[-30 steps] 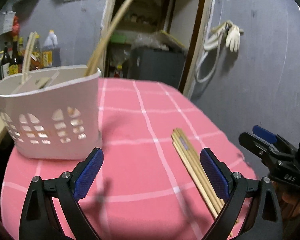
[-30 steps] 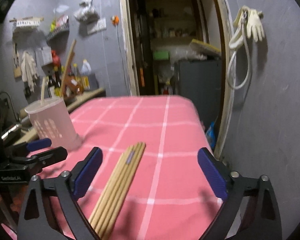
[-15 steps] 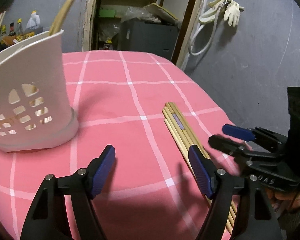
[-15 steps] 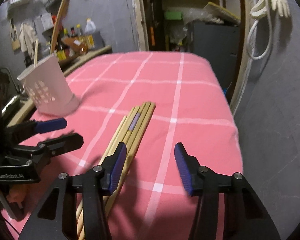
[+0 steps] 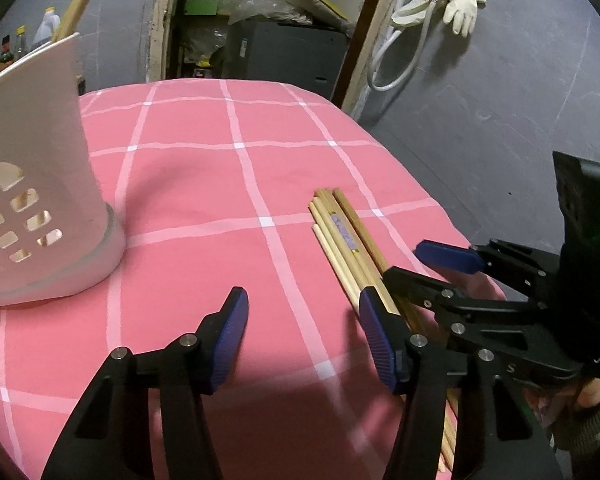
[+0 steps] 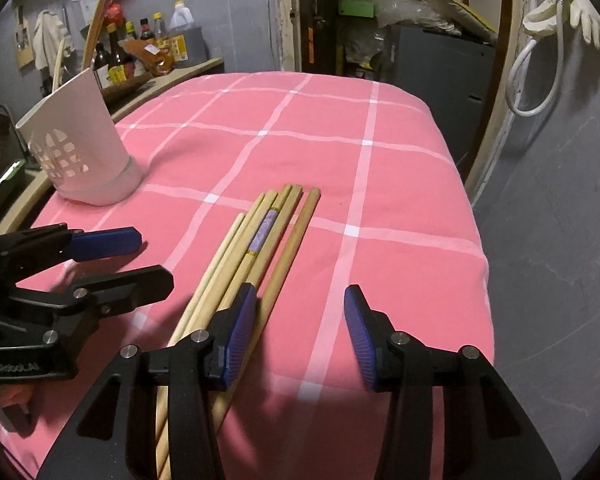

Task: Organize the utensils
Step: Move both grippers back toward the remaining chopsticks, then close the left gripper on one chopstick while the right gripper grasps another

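Left wrist view: the left gripper (image 5: 302, 336) is closing on nothing, its jaws apart. The bundle of chopsticks (image 5: 342, 236) lies at two o'clock from it on the pink checked tabletop (image 5: 204, 184), long axis running from eleven to five. The perforated white holder (image 5: 32, 184) stands at ten o'clock.

Right wrist view: the right gripper (image 6: 300, 332) is nearer; its jaws, closing and not yet gripping, stand just right of the smooth, round, pale wooden sticks, its left pad over them.
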Available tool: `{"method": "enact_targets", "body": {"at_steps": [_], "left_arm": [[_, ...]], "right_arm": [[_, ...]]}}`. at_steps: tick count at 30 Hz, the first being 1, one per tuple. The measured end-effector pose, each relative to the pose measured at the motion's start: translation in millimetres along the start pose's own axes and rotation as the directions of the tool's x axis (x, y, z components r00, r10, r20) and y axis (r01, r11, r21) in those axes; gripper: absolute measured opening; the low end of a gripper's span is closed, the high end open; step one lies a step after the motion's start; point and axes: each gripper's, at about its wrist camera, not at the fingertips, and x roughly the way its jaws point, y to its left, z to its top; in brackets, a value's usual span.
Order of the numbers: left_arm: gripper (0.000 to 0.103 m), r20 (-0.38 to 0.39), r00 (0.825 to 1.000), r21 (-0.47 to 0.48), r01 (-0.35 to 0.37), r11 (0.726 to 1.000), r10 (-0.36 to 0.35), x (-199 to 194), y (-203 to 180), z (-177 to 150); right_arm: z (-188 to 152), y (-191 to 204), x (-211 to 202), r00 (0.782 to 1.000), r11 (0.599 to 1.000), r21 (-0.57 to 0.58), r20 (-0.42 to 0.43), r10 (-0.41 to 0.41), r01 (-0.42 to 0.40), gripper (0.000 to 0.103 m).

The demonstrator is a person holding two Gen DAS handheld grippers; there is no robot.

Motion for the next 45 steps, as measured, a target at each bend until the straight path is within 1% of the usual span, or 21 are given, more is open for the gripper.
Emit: {"method": "enact_targets", "body": {"at_steps": [3, 5, 6, 8, 10, 13, 16, 22, 26, 29, 33, 36, 38, 40, 43, 45], "left_arm": [[0.045, -0.018, 1.0, 0.014, 0.018, 1.0, -0.018, 4, -4, 1], [0.043, -0.026, 0.999, 0.021, 0.025, 0.999, -0.024, 7, -7, 2], [0.04, -0.032, 0.999, 0.025, 0.027, 0.999, -0.026, 9, -8, 3], [0.037, -0.04, 0.999, 0.031, 0.028, 0.999, -0.026, 13, -10, 5], [0.034, -0.05, 0.999, 0.041, 0.022, 0.999, -0.02, 19, -14, 6], [0.029, -0.056, 0.998, 0.059, -0.01, 0.998, 0.013, 25, -17, 8], [0.023, -0.057, 0.998, 0.062, -0.017, 0.998, 0.02, 28, -16, 9], [0.02, -0.068, 0.997, 0.067, -0.019, 0.998, 0.024, 30, -11, 7], [0.02, -0.088, 0.995, 0.073, -0.032, 0.997, 0.038, 36, -19, 9], [0.017, -0.098, 0.994, 0.066, -0.04, 0.997, 0.046, 39, -20, 11], [0.008, -0.119, 0.992, 0.038, -0.025, 0.999, 0.029, 42, -18, 15], [0.007, -0.135, 0.991, 0.012, -0.013, 1.0, 0.015, 43, -18, 18], [0.006, -0.144, 0.99, -0.009, -0.004, 1.0, 0.003, 42, -16, 19], [0.004, -0.152, 0.988, -0.036, 0.003, 0.999, -0.008, 41, -13, 21], [0.002, -0.147, 0.989, -0.062, 0.007, 0.998, -0.016, 37, -8, 20], [0.002, -0.141, 0.99, -0.064, 0.01, 0.998, -0.019, 33, -7, 18]], "right_arm": [[-2, 0, -2, 1.0, 1.0, -0.019, -0.003, 0.001, -0.001, 0.038], [-4, -1, -4, 1.0, 1.0, -0.027, -0.004, 0.006, -0.007, 0.032], [-5, -1, -5, 1.0, 1.0, -0.029, -0.002, 0.008, -0.008, 0.03], [-7, -3, -7, 1.0, 1.0, -0.026, -0.003, 0.011, -0.011, 0.024], [-10, -5, -10, 1.0, 1.0, -0.018, 0.001, 0.01, -0.01, 0.023], [-12, -8, -12, 1.0, 1.0, -0.003, 0.004, 0.011, -0.011, 0.023], [-14, -11, -14, 1.0, 1.0, 0.008, 0.009, 0.014, -0.014, 0.022], [-14, -13, -14, 1.0, 1.0, 0.016, 0.011, 0.027, -0.027, 0.021], [-7, -11, -3, 0.999, 0.999, 0.031, -0.019, 0.038, -0.037, 0.021], [4, -20, 7, 0.998, 0.995, 0.088, -0.032, 0.058, -0.055, 0.021], [16, -37, 18, 0.993, 0.976, 0.195, -0.048, 0.107, -0.095, 0.017], [24, -41, 23, 0.991, 0.968, 0.231, -0.069, 0.115, -0.096, 0.015], [27, -42, 25, 0.99, 0.965, 0.247, -0.084, 0.113, -0.09, 0.012], [29, -45, 26, 0.988, 0.957, 0.273, -0.095, 0.125, -0.095, 0.01], [26, -51, 24, 0.984, 0.937, 0.326, -0.081, 0.16, -0.126, 0.007], [22, -51, 21, 0.982, 0.929, 0.341, -0.065, 0.175, -0.143, 0.006]]}}
